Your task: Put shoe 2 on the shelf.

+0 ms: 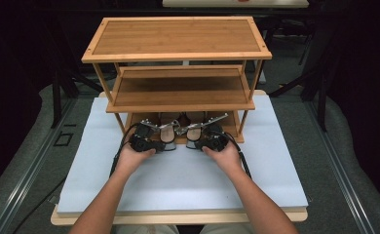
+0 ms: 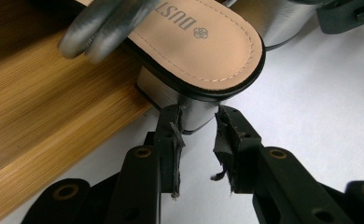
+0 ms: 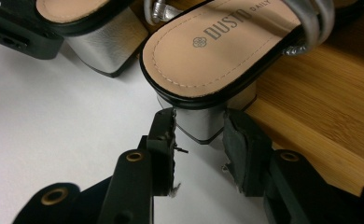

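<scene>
A pair of sandals with tan insoles, silver straps and silver block heels lies on the bottom shelf of a bamboo rack [image 1: 111, 108]. Their heels stick out over the front edge of the shelf. My left gripper [image 1: 161, 145] [image 2: 199, 122] is shut on the silver heel of the left sandal [image 1: 168, 129] [image 2: 203, 42]. Its torn pads press on both sides of the heel. My right gripper [image 1: 196, 145] [image 3: 201, 125] is shut on the heel of the right sandal [image 1: 195, 128] [image 3: 217, 51] in the same way. Each gripper view also has the other sandal's heel [image 2: 283, 23] [image 3: 94, 35] close beside.
The three-tier rack stands at the back of a white foam mat [image 1: 178, 178] on a wooden table. The middle shelf [image 1: 178, 90] hangs low over the sandals, and side posts [image 1: 244, 122] flank them. Both forearms come in from the bottom edge.
</scene>
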Demonstrator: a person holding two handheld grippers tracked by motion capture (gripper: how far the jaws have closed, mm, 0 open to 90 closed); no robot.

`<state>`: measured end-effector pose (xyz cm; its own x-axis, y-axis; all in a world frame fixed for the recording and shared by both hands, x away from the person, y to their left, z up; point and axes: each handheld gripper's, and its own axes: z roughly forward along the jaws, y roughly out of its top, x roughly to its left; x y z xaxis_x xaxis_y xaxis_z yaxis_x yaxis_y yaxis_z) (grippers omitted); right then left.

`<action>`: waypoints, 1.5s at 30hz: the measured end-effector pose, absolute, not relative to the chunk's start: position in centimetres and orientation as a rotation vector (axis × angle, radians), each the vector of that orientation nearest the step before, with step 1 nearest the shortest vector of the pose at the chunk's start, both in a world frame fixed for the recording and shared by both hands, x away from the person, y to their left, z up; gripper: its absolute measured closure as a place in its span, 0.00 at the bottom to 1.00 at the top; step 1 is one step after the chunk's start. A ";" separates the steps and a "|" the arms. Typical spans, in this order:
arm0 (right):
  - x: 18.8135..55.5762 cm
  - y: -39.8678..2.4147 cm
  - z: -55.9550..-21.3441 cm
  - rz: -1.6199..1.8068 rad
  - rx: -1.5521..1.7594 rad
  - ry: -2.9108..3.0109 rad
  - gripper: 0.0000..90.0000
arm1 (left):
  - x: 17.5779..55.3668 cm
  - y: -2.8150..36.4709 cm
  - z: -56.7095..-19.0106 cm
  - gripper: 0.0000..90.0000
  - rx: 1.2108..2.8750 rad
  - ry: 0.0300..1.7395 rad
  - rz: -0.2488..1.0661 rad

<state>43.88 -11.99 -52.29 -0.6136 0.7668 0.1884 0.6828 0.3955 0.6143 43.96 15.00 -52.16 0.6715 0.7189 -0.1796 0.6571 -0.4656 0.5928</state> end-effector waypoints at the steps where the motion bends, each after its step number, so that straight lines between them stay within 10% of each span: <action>1: 43.9 -11.7 -52.3 1.013 1.313 2.521 0.72 | 44.0 14.9 -52.2 0.78 2.241 1.055 0.124; 45: 43.3 -12.0 -52.2 0.993 1.307 2.497 0.69 | 43.7 12.2 -52.0 0.78 2.251 1.029 0.125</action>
<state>43.26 -12.02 -52.16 -0.6077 0.7776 0.1615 0.6760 0.3997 0.6191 43.75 12.22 -52.02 0.6873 0.7053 -0.1734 0.6431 -0.4800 0.5967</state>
